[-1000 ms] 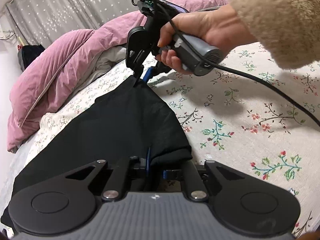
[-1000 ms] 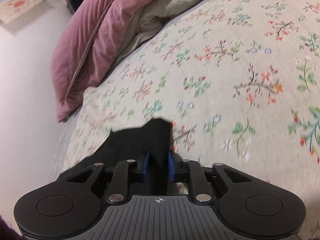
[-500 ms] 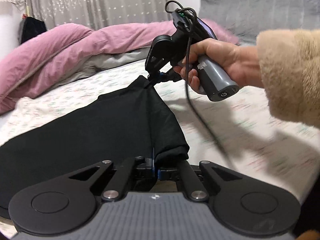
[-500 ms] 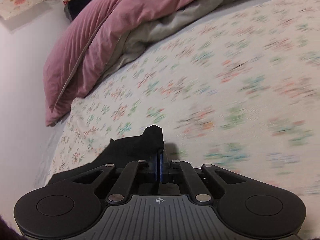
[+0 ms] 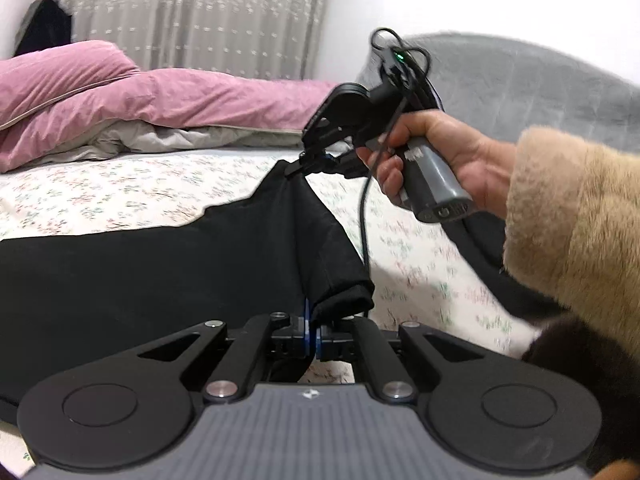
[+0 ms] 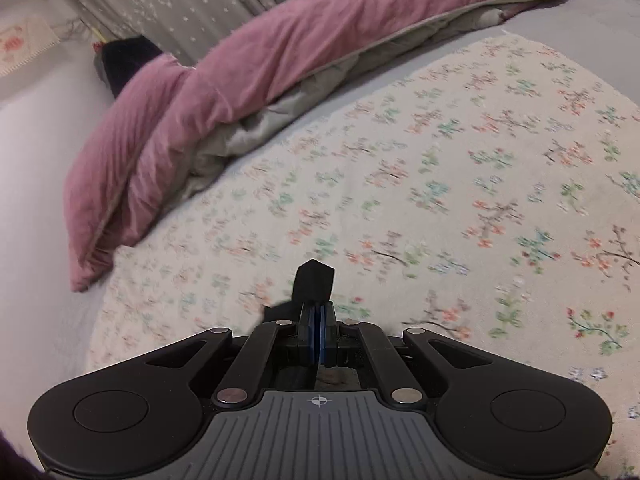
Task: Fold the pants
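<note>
Over the floral bed (image 5: 120, 192), both grippers, left (image 5: 311, 330) and right (image 6: 318, 326), tilt downward, each clamped on the black pants (image 5: 160, 272).

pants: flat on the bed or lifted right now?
Partly lifted. Both grippers, left and right, are shut on one edge of the pants, holding it above the bed; the rest lies spread.
</note>
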